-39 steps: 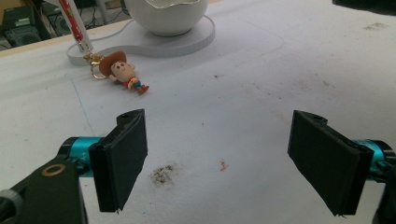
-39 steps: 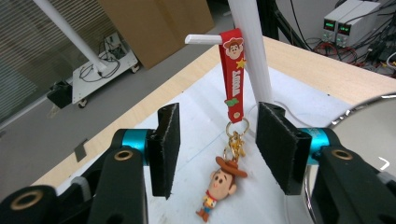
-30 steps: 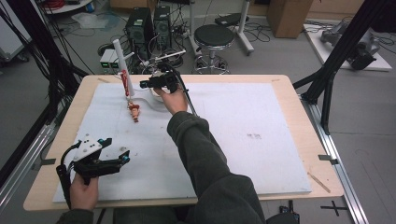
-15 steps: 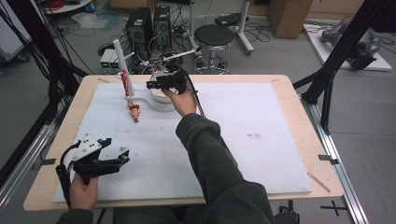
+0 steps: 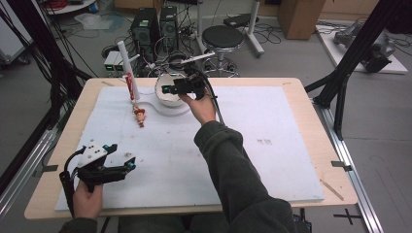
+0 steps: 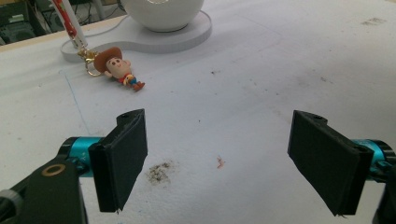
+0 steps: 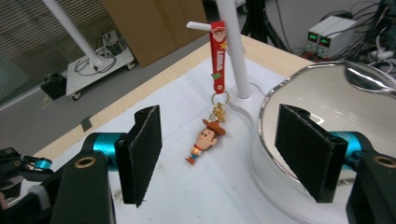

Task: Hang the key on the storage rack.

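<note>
A cowboy figure keychain (image 5: 140, 116) lies on the white mat, its red strap (image 5: 129, 81) hooked on the peg of a white stand (image 5: 125, 60). In the right gripper view the figure (image 7: 205, 135) lies under the strap (image 7: 217, 56), beyond the jaws. My right gripper (image 5: 165, 89) hovers over the white bowl (image 5: 169, 98), right of the stand; its jaws have just been opening, with nothing between them (image 7: 219, 156). My left gripper (image 5: 131, 165) rests at the near left, open and empty (image 6: 217, 163), pointing toward the figure (image 6: 119, 67).
The bowl (image 7: 322, 102) sits on a flat white base joined to the stand, at the mat's far edge. A cable trails from the right gripper along the forearm. Bare white mat (image 5: 272, 126) stretches across the middle and right. Stool, computers and cables stand beyond the table.
The right hand has drawn back to the right from the strap to above the bowl, and its jaws stand wider apart. The left gripper has stayed put.
</note>
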{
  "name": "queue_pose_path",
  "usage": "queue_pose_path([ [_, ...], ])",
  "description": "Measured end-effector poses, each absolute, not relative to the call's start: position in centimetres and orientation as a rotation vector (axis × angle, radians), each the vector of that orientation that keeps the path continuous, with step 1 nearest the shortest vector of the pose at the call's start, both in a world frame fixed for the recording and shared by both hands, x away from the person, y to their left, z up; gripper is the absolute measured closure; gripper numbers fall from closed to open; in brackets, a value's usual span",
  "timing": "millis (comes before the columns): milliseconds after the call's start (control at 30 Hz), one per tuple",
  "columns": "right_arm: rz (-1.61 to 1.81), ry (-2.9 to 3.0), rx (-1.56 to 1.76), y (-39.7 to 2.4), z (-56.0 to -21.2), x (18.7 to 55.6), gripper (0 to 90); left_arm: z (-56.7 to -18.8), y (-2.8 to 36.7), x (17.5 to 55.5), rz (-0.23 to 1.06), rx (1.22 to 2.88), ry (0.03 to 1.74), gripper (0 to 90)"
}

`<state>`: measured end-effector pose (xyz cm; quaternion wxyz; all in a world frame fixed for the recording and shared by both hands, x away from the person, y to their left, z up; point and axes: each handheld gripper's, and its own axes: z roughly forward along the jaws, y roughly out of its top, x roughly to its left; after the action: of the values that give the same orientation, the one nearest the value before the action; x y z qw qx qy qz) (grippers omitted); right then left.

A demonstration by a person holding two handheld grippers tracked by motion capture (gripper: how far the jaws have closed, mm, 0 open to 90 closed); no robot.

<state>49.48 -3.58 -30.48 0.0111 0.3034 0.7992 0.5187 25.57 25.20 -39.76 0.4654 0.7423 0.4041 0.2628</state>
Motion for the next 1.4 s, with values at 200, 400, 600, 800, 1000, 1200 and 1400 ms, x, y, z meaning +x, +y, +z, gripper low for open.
queue_pose_path([
  [200,1.592,2.489,0.987,-5.5,-31.3,49.2,26.9,-39.7,25.3,25.4,0.648,1.816,0.99,20.4],
  [400,1.584,2.503,1.029,-7.1,-31.6,48.8,22.5,-39.7,25.3,25.4,0.649,1.819,0.99,20.4],
  [600,1.596,2.465,1.002,-8.2,-31.3,48.2,22.3,-39.7,25.3,25.4,0.648,1.812,0.999,20.4],
  [800,1.6,2.454,1.015,-9.4,-31.7,47.8,22.5,-39.7,25.3,25.4,0.648,1.813,0.999,20.4],
  [1000,1.598,2.448,1.01,-10.4,-31.9,47.3,22.1,-39.7,25.4,25.4,0.65,1.813,1.0,20.4],
  [1200,1.587,2.448,1.012,-11.5,-32.3,46.8,21.7,-39.7,25.4,25.4,0.649,1.813,1.001,20.4],
  [1400,1.59,2.427,1.025,-12.8,-32.4,46.4,20.9,-39.7,25.4,25.5,0.646,1.815,1.002,20.4],
])
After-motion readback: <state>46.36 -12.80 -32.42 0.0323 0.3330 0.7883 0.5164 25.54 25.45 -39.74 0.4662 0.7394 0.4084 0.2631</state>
